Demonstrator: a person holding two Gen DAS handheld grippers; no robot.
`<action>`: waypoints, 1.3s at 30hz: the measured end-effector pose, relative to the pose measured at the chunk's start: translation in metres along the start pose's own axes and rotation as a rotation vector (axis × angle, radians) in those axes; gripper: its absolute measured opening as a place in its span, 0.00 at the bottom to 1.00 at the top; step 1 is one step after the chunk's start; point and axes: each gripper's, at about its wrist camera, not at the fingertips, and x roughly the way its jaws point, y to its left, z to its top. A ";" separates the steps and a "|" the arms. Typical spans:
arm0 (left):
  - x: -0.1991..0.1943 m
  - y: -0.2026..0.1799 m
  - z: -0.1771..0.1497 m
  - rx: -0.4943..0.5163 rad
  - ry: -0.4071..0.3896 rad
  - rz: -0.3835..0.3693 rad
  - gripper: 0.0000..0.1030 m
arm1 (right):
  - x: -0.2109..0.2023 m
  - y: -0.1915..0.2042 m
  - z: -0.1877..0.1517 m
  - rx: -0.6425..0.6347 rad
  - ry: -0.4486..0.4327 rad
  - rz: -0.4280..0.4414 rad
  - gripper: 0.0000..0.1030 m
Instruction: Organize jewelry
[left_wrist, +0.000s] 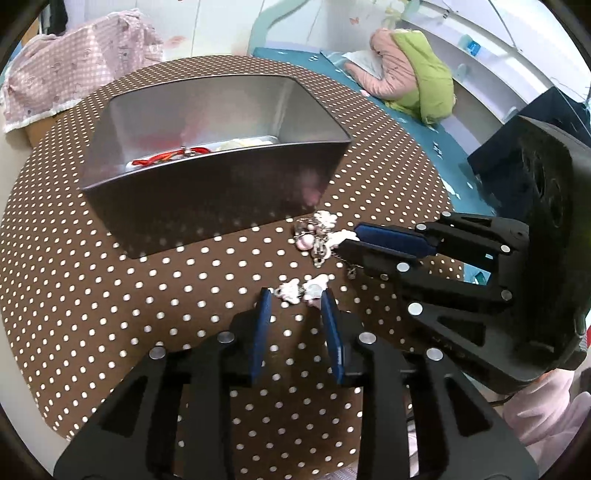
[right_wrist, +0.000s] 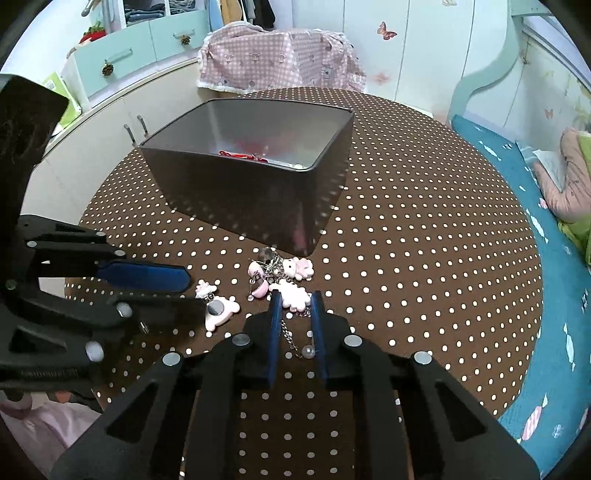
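Note:
A grey metal box (left_wrist: 207, 199) (right_wrist: 258, 206) stands open on the polka-dot table; a red cord bracelet (left_wrist: 166, 157) (right_wrist: 242, 155) lies inside. In front of it lies a pile of pink and white charm jewelry on chains (left_wrist: 317, 234) (right_wrist: 280, 275). A separate pink and white charm piece (left_wrist: 301, 290) (right_wrist: 218, 310) lies nearer. My left gripper (left_wrist: 297, 299) is open, its tips either side of that piece. My right gripper (right_wrist: 295, 301) is open, straddling a pink charm (right_wrist: 293, 297) and a chain with a bead (right_wrist: 308, 350) at the pile's edge.
The round brown table with white dots (left_wrist: 74, 295) (right_wrist: 424, 258) holds everything. A bed with a teal cover (right_wrist: 535, 240) and a pink and green bundle (left_wrist: 417, 77) lie to the right. A pink checked cover (right_wrist: 280, 61) is behind the table.

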 end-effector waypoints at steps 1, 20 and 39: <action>0.002 -0.002 0.001 0.003 0.001 0.003 0.28 | 0.000 0.000 -0.001 -0.002 -0.001 -0.001 0.14; -0.005 0.011 0.003 0.003 -0.035 0.020 0.10 | -0.028 -0.009 0.008 0.021 -0.067 -0.019 0.11; -0.065 0.025 0.028 -0.005 -0.176 0.079 0.11 | -0.065 0.000 0.042 -0.020 -0.199 -0.050 0.11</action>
